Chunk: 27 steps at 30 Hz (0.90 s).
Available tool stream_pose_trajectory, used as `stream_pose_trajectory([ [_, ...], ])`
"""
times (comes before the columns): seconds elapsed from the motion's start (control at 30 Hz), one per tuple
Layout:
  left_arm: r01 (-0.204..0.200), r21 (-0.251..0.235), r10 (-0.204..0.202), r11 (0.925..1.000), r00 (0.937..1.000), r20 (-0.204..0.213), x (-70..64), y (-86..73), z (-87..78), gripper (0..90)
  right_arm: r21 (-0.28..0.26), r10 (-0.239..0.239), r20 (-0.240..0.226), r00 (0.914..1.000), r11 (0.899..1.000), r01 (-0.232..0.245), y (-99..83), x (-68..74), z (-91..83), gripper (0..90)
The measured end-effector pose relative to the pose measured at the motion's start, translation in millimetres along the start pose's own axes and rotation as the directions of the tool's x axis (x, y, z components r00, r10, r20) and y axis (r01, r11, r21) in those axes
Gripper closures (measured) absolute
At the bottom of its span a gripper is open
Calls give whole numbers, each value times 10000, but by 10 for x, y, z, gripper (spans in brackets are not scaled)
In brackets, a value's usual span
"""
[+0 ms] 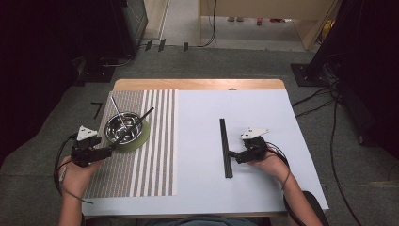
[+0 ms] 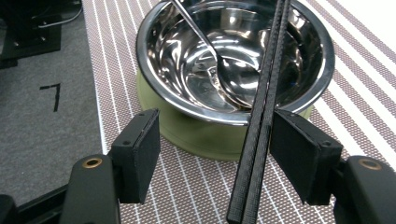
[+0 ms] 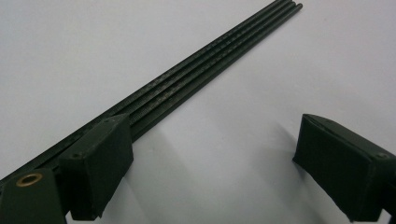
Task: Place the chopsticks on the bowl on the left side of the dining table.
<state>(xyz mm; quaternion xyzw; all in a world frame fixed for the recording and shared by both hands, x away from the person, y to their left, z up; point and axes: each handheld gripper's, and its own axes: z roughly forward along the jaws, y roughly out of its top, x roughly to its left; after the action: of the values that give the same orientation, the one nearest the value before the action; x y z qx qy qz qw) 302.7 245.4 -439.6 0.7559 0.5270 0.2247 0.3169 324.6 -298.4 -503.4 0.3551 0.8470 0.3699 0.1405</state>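
High view: the left tongs [image 1: 107,151] sit just short of the steel bowl [image 1: 124,126]; left gripper view: spread, they flank leaning black chopsticks [image 2: 261,121], ready to pinch; right gripper view: spread right tongs [image 3: 210,172] crowd another pair [image 3: 196,74].

1. Steel bowl [image 1: 124,127]: shiny, upright on a green coaster on the striped mat.
2. Black chopsticks [image 2: 261,112]: a pair side by side, leaning across the bowl's rim.
3. Second black chopsticks pair [image 1: 226,148]: flat on the white sheet, parallel, touching.
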Motion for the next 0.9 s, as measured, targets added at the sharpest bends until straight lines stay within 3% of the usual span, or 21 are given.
stream_pose_trajectory([
  [0.6,582,-169,-588,9982,9976,-369,131,-33,-46,348,-22,-17,-3,10000,10000,17,0,-1,2,109],
  [0.9,667,-130,-673,9977,9965,-501,175,-34,-40,352,-14,-28,-3,10000,10000,28,0,-2,1,109],
])
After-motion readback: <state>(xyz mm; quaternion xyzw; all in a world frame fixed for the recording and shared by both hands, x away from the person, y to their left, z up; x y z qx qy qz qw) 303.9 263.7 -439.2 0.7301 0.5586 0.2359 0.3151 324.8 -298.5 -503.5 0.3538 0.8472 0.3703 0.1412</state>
